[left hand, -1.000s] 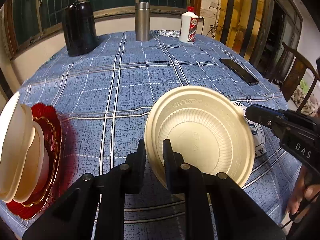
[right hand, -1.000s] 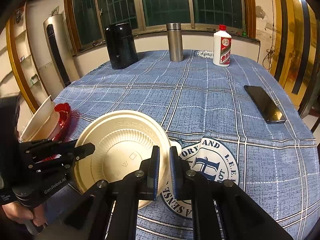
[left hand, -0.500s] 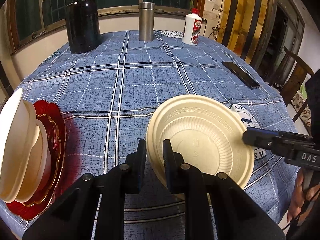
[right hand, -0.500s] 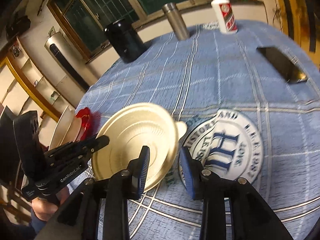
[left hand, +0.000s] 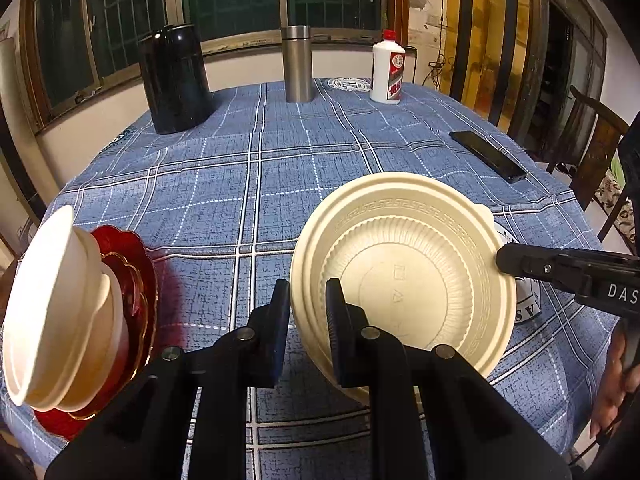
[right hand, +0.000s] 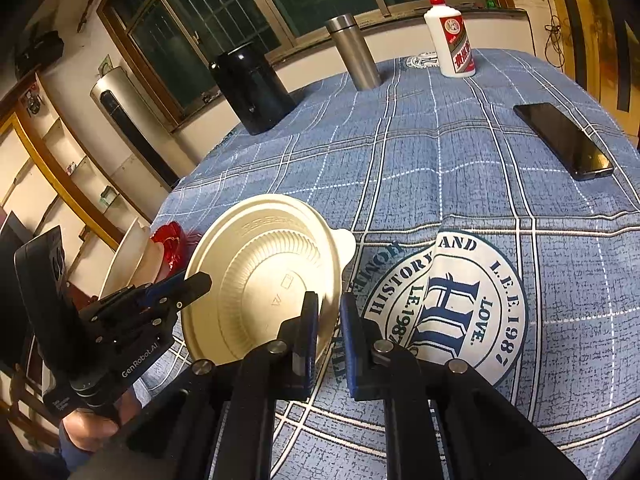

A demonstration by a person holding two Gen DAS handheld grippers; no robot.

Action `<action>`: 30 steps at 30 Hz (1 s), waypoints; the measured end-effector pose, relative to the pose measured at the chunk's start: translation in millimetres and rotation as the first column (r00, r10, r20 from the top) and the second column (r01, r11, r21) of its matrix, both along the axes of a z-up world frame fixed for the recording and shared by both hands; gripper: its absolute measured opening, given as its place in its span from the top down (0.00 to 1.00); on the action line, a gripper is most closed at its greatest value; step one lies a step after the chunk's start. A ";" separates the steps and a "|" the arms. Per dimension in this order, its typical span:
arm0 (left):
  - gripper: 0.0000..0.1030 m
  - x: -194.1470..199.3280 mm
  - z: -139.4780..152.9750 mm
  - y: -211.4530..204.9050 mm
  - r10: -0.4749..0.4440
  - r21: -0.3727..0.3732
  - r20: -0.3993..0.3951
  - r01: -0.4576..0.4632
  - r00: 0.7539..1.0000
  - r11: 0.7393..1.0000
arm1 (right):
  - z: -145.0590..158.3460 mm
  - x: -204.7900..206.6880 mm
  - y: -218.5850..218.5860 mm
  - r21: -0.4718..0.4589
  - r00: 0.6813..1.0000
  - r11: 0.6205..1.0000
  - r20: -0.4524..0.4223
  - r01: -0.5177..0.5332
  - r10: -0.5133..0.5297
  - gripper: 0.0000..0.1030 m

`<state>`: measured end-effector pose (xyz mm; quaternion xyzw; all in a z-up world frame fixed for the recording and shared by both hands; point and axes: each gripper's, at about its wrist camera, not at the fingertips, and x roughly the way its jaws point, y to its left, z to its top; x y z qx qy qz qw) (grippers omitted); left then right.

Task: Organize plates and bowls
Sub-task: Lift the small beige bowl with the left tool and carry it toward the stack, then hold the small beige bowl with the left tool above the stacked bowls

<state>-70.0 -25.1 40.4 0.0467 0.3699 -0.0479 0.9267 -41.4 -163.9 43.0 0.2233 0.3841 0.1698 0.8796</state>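
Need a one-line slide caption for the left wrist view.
Both grippers pinch opposite rims of a tilted cream plate above the blue plaid tablecloth.

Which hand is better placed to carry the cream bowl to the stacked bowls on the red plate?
Left. The left fingers grip the cream bowl on the side facing the stacked bowls and red plate. The right fingers, which have just been closing on the opposite rim, sit farther away.

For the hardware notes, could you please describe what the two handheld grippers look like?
Both are black. The left gripper has flat black fingers on angular linkage arms with silver pivot screws; white "GenRobot.AI" lettering shows on its body. The right gripper is alike, with dark blue pads and white letters "DAS". No cables or sleeves visible.
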 end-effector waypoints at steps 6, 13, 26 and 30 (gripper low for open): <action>0.86 -1.2 5.4 3.6 0.011 -0.003 0.017 -0.011 1.000 1.000 | 9.7 -1.1 3.3 -0.012 1.000 1.000 0.024 -0.002 0.003 0.89; 0.86 -5.5 16.0 9.2 0.036 0.000 0.053 -0.036 0.998 0.999 | 24.8 -0.6 11.6 -0.031 0.998 0.999 0.056 -0.012 0.013 0.89; 0.86 -19.7 46.3 43.7 0.118 -0.024 0.148 -0.116 0.982 0.993 | 70.6 6.5 47.7 -0.103 0.985 0.993 0.155 -0.055 0.070 0.89; 0.86 -25.8 56.1 59.5 0.153 -0.037 0.179 -0.149 0.972 0.988 | 86.9 7.2 63.3 -0.128 0.977 0.989 0.192 -0.073 0.096 0.89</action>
